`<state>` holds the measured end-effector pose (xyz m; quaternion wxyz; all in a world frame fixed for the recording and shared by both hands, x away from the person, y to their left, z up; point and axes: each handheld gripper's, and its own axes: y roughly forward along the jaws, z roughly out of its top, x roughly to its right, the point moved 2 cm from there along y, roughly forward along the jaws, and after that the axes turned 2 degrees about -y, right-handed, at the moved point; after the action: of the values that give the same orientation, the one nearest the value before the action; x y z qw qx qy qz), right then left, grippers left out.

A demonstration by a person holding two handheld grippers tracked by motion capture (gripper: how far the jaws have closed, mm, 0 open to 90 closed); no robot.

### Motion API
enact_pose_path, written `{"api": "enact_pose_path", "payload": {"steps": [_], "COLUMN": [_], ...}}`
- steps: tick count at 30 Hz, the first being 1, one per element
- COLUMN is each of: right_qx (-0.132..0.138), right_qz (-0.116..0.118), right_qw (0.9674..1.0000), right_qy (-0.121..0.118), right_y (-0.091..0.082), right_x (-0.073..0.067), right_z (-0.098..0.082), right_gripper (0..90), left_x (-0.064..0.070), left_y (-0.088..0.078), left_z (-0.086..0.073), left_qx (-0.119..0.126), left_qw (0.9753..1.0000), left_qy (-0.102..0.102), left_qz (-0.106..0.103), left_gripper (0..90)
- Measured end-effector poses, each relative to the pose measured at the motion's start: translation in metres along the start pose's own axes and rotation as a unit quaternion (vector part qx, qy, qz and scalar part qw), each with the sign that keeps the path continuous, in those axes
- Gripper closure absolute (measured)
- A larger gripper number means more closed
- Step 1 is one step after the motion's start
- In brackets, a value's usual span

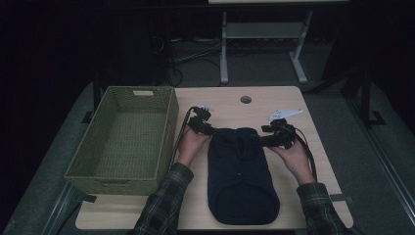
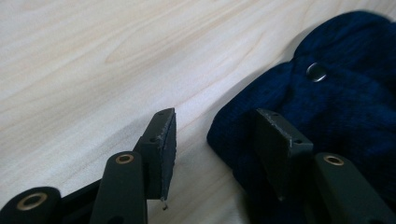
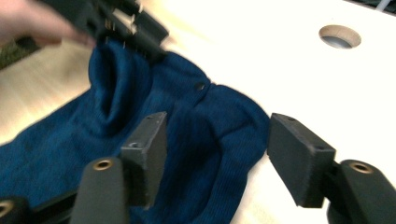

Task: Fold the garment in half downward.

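A dark blue knitted garment [image 1: 240,176] lies flat on the wooden table [image 1: 220,100], its narrow end pointing away from me. My left gripper [image 1: 211,131] is at that end's left corner and stands open. In the left gripper view [image 2: 215,114], one jaw is over bare wood and the other over the cloth's [image 2: 336,102] edge, near a metal snap [image 2: 316,72]. My right gripper [image 1: 263,139] is at the right corner, also open. In the right gripper view [image 3: 218,119], its jaws straddle the garment's [image 3: 187,116] corner without pressing it. The left gripper [image 3: 126,28] shows blurred farther off.
A green woven basket [image 1: 169,127] with nothing in it stands at the table's left side, close to my left hand. A round cable hole [image 1: 245,99] sits in the tabletop beyond the garment. Bare wood lies to the right of it. Cables and a desk frame are on the floor behind.
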<state>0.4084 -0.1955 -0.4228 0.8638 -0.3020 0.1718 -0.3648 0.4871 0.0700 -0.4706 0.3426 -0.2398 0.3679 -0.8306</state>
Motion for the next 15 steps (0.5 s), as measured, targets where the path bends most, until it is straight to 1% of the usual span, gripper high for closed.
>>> {"api": "enact_pose_path", "payload": {"steps": [2,4,5,7,8,9,10,11,14,15], "right_qx": [-0.005,0.005,-0.003,-0.012,-0.007,-0.012,-0.022,-0.026,-0.041,-0.042], "right_qz": [-0.005,-0.007,-0.005,-0.013,-0.017,-0.016,-0.020,-0.023,-0.020,-0.019], "right_qw": [1.0000,0.9999,0.9999,0.9997,0.9996,0.9994,0.9991,0.9987,0.9977,0.9976], "right_qy": [0.003,0.009,0.015,0.018,0.020,0.027,0.031,0.036,0.049,0.052], "right_y": [0.004,0.008,0.011,0.018,0.021,0.025,0.030,0.034,0.047,0.050], "right_x": [0.005,0.010,0.014,0.020,0.023,0.027,0.032,0.036,0.047,0.049], "right_z": [0.005,0.008,0.010,0.012,0.012,0.012,0.011,0.009,0.006,0.005], "right_gripper": [38.3,39.9,39.9,40.3,41.4,41.1,41.1,42.4,44.4,46.5], "left_x": [0.000,0.001,0.001,0.000,0.001,0.001,0.002,0.003,0.004,0.003], "left_y": [0.001,0.002,0.002,0.003,0.003,0.003,0.003,0.003,0.003,0.003], "left_z": [-0.001,-0.002,-0.002,-0.003,-0.003,-0.003,-0.002,-0.002,-0.002,-0.002], "left_qx": [-0.003,-0.007,-0.010,-0.011,-0.011,-0.013,-0.013,-0.016,-0.013,-0.015], "left_qw": [1.0000,0.9999,0.9999,0.9999,0.9998,0.9998,0.9998,0.9997,0.9997,0.9996], "left_qy": [0.006,0.009,0.008,0.007,0.008,0.009,0.011,0.014,0.010,0.013], "left_qz": [-0.002,-0.004,-0.007,-0.012,-0.012,-0.012,-0.011,-0.014,-0.020,-0.022], "left_gripper": [51.4,53.2,54.3,56.2,56.3,57.3,59.8,62.0,66.6,66.8]}}
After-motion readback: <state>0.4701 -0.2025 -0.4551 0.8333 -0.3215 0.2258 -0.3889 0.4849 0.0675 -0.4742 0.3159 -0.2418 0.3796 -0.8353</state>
